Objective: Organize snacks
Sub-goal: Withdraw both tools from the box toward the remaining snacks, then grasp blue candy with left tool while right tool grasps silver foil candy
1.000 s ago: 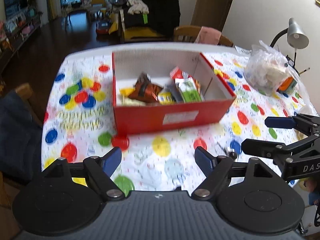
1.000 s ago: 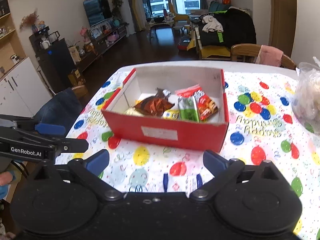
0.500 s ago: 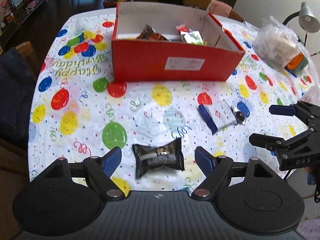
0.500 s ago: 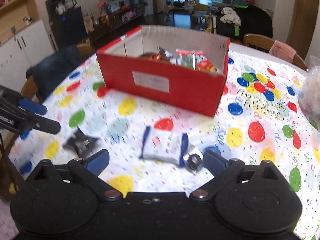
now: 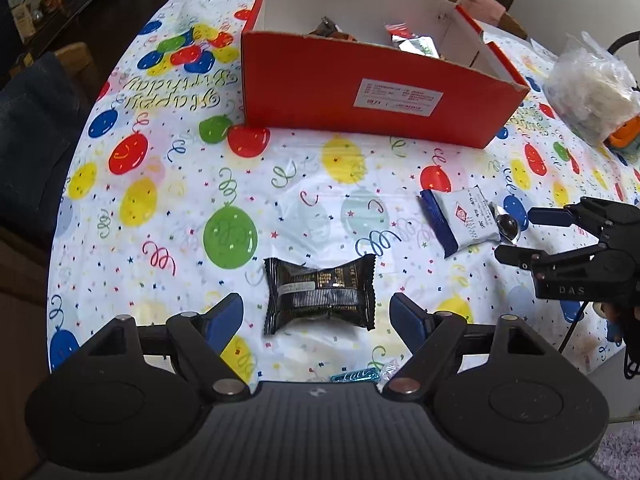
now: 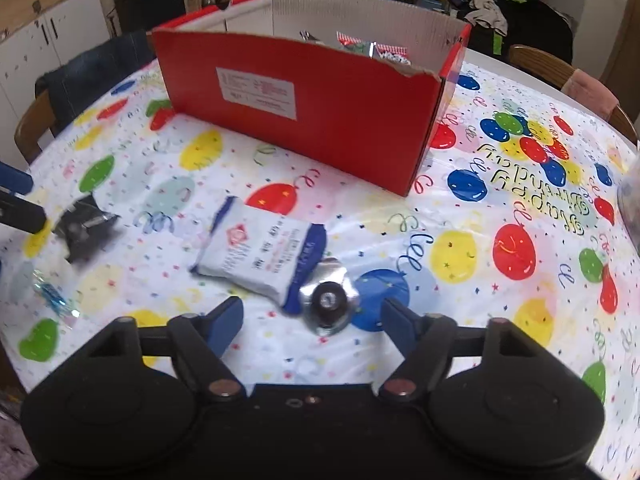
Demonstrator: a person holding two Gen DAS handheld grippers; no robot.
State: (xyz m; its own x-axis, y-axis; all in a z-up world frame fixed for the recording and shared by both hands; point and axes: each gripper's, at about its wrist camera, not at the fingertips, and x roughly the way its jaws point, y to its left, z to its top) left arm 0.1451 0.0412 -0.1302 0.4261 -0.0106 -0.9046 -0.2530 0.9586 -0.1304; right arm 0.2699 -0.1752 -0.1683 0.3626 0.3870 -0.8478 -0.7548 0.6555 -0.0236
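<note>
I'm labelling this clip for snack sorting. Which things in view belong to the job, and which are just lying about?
Job: red box, black snack packet, white-and-blue packet, foil-wrapped sweet, blue candy wrapper, left gripper, right gripper.

Lying about: plastic bag, balloon tablecloth.

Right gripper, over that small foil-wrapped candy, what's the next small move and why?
Probably ease the right gripper down a little further so its closing jaws end on the foil-wrapped candy. The candy lies between the fingertips untouched, and its edge meets the white and blue packet, so a centred grip seems safest.
</note>
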